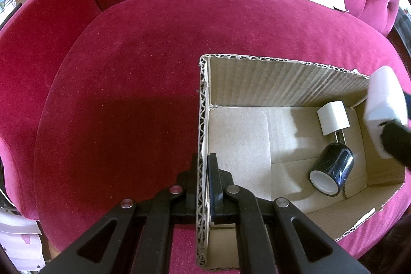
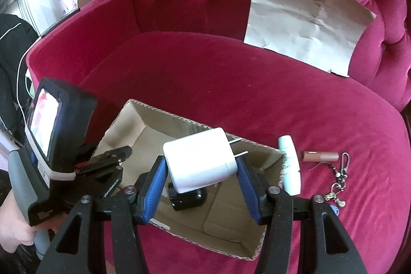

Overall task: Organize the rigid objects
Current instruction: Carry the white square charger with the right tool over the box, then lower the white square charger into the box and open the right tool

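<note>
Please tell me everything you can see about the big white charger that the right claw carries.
The big white charger is a rounded, smooth block that looks like plastic, with two thin metal prongs pointing up and to the right. It is tilted, held in the air between the blue pads of the right claw, above the open cardboard box. Nothing else appears to touch it.

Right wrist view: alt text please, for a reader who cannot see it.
The right gripper holds a white charger above an open cardboard box on a red sofa. The left gripper clamps the box's wall; a keychain lies beside it.
</note>
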### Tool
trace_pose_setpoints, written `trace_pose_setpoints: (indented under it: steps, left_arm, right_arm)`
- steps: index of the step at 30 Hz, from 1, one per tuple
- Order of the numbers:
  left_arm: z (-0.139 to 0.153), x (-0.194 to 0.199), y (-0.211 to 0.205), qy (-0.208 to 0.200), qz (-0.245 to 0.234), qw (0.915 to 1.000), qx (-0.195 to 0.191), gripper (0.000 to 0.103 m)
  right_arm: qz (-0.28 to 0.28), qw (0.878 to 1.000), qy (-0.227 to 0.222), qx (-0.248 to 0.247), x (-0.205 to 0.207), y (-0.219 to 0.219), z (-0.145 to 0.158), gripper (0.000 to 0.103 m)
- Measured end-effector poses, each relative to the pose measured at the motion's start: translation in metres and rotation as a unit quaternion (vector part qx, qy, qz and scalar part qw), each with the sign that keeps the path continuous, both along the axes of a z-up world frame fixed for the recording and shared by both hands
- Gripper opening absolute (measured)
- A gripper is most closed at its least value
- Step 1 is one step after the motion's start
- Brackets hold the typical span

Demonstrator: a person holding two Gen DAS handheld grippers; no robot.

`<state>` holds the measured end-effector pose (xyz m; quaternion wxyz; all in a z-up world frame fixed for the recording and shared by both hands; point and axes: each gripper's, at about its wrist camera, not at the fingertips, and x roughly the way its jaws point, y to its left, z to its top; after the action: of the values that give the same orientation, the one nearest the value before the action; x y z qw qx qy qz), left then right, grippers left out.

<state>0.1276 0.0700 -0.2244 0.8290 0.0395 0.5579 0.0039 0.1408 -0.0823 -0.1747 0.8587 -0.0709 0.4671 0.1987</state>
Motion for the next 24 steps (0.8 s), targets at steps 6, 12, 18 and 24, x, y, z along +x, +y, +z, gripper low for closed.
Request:
trace_pose_setpoints:
  steps: [6,12,18,24]
  left_arm:
    - [0.000,0.001,0.000,0.000,-0.001,1.0000,0.000,0.005]
    - [0.000,0.001,0.000,-0.001,-0.001,1.0000,0.000,0.005]
    - [-0.001,0.000,0.002,-0.001,-0.001,1.0000,0.000,0.005]
    - [-0.001,0.000,0.002,-0.001,-0.001,1.0000,0.000,0.005]
  right_arm:
    - [0.015,1.000,0.013,-0.004,-0.002,0.013,-0.015,0.059]
    - [0.020,1.000,0.018,0.003,0.002,0.018,-0.023,0.059]
    - [0.023,1.000,0.020,0.003,0.004,0.018,-0.026,0.059]
    - [0.024,1.000,0.016,0.010,0.006,0.017,-0.023,0.059]
